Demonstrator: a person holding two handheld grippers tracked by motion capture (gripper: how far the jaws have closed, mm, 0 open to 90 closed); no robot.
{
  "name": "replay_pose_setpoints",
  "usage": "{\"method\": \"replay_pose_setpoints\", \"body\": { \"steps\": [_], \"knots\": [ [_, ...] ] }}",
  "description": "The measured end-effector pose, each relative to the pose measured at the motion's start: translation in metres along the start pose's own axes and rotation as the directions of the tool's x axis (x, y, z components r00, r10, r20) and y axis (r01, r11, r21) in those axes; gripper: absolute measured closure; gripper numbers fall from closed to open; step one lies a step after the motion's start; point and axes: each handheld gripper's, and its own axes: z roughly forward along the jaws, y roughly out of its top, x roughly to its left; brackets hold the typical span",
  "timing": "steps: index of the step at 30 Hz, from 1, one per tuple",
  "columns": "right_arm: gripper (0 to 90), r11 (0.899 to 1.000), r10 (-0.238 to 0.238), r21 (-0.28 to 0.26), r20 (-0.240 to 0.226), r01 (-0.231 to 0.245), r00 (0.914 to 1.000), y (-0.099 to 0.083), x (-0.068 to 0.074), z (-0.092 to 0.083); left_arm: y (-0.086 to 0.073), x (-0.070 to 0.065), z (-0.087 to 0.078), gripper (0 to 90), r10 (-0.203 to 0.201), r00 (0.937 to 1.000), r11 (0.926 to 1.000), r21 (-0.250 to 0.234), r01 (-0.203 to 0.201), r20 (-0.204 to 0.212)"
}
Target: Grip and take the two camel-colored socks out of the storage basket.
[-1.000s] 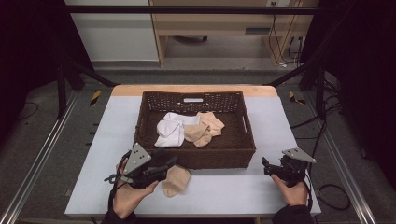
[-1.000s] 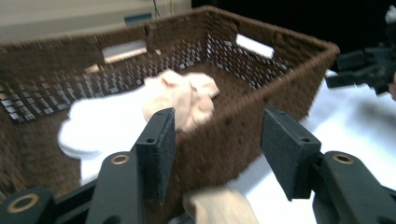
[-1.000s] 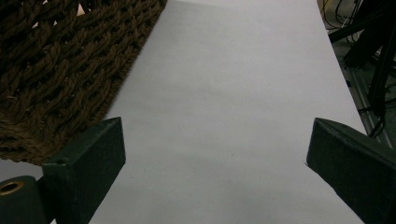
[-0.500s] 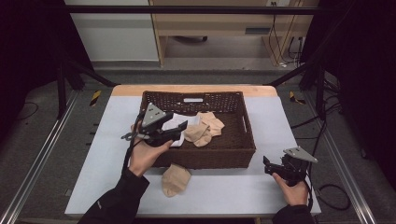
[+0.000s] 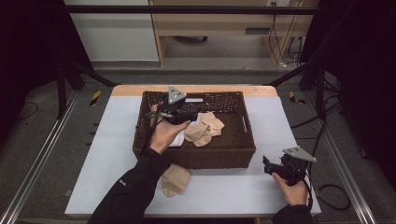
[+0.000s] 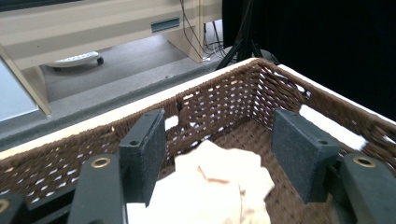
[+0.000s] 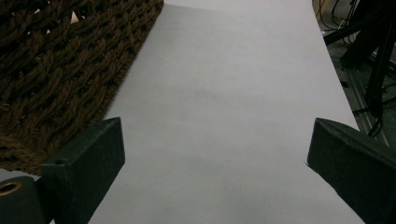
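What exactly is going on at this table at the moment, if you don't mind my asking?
A person is taking socks out of a brown wicker basket with two handheld grippers. The left gripper hovers over the beige socks and a white sock inside it; its jaws have just been opening and nothing is between them. One beige sock lies on the table in front. The right gripper waits open beside the basket.

A brown wicker basket sat mid-bench, open side up. Inside, at its centre, lay crumpled beige socks with a white sock touching them at nine o'clock. One more beige sock lay flat on the bench, just outside the basket's near wall at seven o'clock.
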Motion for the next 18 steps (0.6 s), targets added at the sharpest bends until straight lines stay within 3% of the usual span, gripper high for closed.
{"method": "replay_pose_setpoints", "body": {
  "steps": [1,2,5,8,9,18],
  "knots": [
    [4.3,1.0,0.0,0.0,0.003,0.0,1.0,0.0,0.0,0.0,0.001,0.0,0.011,36.0,-0.023,0.9997,0.9997,0.002,0.023,-0.006],
    [4.3,1.0,0.0,0.0,0.003,0.0,1.0,0.0,0.0,0.0,0.001,0.0,0.011,36.2,-0.023,0.9997,0.9997,0.002,0.023,-0.006],
    [4.4,1.0,0.001,-0.003,0.005,-0.001,1.0,0.0,-0.001,0.0,-0.001,-0.003,0.031,37.7,-0.009,0.9997,0.9998,0.02,0.009,-0.023],
    [4.6,1.0,0.002,-0.003,0.003,-0.002,1.0,0.0,0.0,0.0,-0.004,-0.004,0.041,39.2,0.008,0.9992,0.9994,0.033,-0.007,-0.039],
    [4.7,1.0,0.002,0.001,0.005,-0.002,1.0,0.0,0.0,0.001,-0.01,-0.005,0.051,39.6,0.018,0.9985,0.9983,0.056,-0.015,-0.053],
    [4.8,1.0,0.0,0.0,0.007,0.0,1.0,0.0,-0.001,0.001,-0.034,-0.01,0.08,42.5,0.034,0.9989,0.9895,0.142,-0.029,-0.034]
  ]
}}
